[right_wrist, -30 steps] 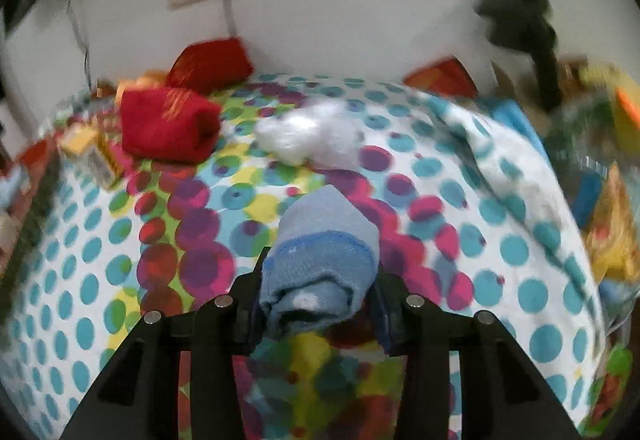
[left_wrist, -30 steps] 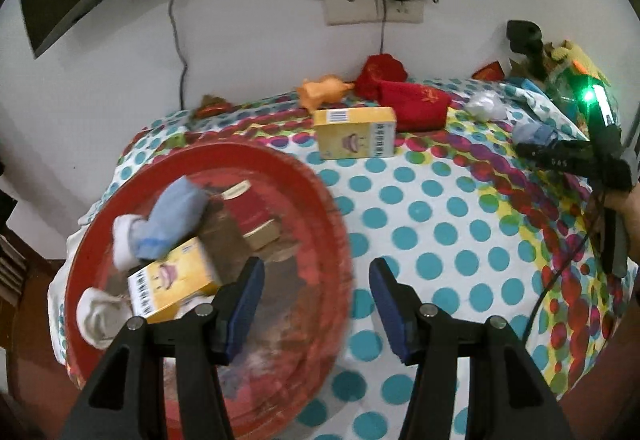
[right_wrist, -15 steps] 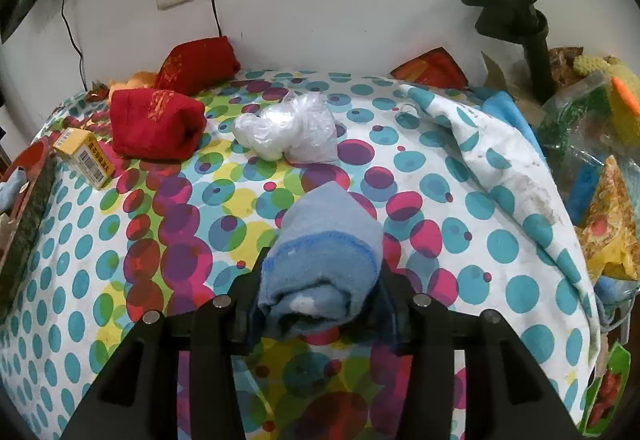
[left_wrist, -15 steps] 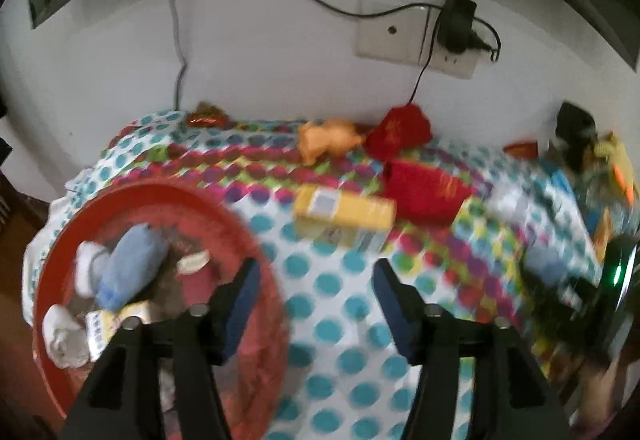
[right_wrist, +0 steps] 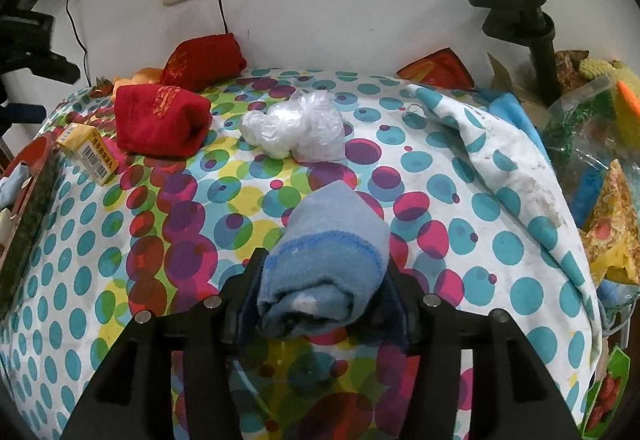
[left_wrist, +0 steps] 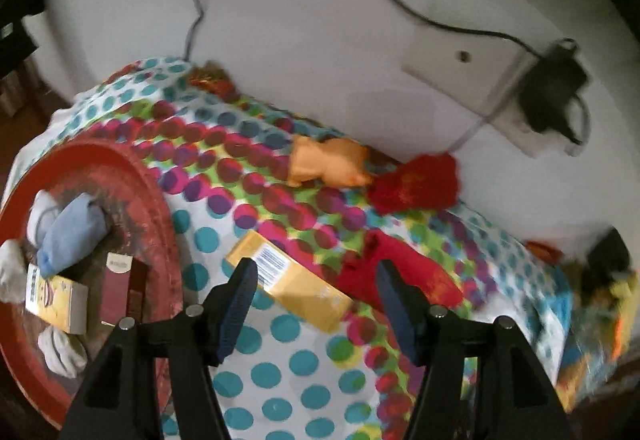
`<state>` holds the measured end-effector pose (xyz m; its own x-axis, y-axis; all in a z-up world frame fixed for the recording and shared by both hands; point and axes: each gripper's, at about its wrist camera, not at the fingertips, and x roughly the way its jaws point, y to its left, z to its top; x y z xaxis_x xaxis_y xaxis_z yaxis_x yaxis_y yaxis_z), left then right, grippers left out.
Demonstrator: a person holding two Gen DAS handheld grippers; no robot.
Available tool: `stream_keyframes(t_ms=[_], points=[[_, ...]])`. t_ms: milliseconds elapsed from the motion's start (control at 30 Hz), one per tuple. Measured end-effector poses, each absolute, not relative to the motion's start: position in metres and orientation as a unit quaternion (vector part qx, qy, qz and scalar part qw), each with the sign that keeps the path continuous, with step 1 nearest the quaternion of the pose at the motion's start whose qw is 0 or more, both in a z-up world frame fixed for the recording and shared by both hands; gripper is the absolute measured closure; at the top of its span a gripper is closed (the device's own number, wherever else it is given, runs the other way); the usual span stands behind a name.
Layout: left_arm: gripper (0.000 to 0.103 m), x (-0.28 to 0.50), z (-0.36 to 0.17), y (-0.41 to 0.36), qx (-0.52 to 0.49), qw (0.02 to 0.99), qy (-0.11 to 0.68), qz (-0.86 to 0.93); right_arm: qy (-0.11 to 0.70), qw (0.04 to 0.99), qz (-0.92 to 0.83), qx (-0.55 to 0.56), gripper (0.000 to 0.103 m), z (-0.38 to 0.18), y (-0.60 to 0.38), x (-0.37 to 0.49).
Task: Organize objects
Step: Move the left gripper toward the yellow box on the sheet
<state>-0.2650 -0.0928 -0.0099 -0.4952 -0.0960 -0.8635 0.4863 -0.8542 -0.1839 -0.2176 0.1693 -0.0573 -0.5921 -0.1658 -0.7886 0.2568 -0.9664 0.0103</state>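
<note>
- Right now my right tongs point(right_wrist: 323, 264) point down at the dotted tablecloth point(right_wrist: 400, 176); they grip the rolled blue sock point(right_wrist: 328, 240), and both pads touch its sides.
- Those jaws have just been opening, with the sock filling the gap between them.
- The sock lies on the cloth toward the near edge of the table, about midway along it, well apart from the red tray point(left_wrist: 160, 196).
- My left tongs point(left_wrist: 314, 268) stand apart with nothing between them; those jaws too have just been opening.
- They hover over the yellow box point(left_wrist: 292, 280), which lies flat on the cloth just beside the tray's rim, touching the red pouch point(left_wrist: 400, 276) on its other side.
- The tray sits at the left edge of the table and holds a second blue sock point(left_wrist: 72, 228), a small yellow carton point(left_wrist: 56, 298) and white socks point(left_wrist: 64, 354).
- A crumpled plastic bag point(right_wrist: 296, 128) lies toward the far edge; an orange toy point(left_wrist: 328, 164) sits at the far edge against the wall.
</note>
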Motion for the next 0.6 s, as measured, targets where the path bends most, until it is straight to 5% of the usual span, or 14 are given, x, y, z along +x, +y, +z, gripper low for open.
stream_keyframes(t_ms=[600], points=[[0.038, -0.272, -0.044, -0.097, 0.468, 0.247, 0.186, -0.828, 0.035, 0.128, -0.890, 0.435, 0.049, -0.057, 0.174, -0.219]])
